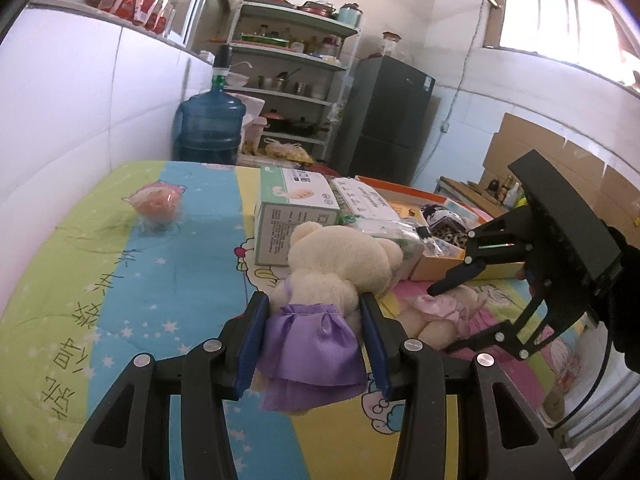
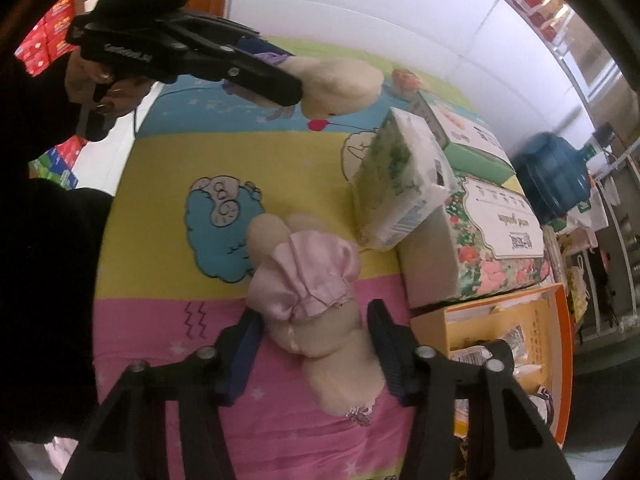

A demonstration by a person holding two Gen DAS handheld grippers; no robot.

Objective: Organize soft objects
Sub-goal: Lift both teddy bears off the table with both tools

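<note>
1. Soft toys are the job: two cream plush bears on a tabletop (image 1: 120, 280) covered with a bright cartoon-print cloth.
2. Your left gripper (image 1: 316, 340) has its blue-padded fingers (image 1: 250, 344) closed on the bear in the purple dress (image 1: 320, 320), gripping it at the skirt with the head pointing away from you. From the right wrist view it appears lifted clear of the cloth.
3. Your right gripper (image 2: 316, 356) points steeply down over the bear in the pink dress (image 2: 308, 300), which lies on the pink stripe of the cloth. Its fingers (image 2: 244, 344) straddle the body about half open; I cannot tell whether the pads press it yet.
4. Just beside the pink bear, a tissue pack (image 2: 396, 184) leans on a floral box (image 2: 492, 240), and an open orange box (image 2: 556, 360) sits near your right finger.
5. Risks, as I judge them: closing on the slippery satin dress alone could let the bear slide out; a sideways lift could knock the leaning tissue pack over; the purple bear, held only at the skirt, may sag or slip.
</note>
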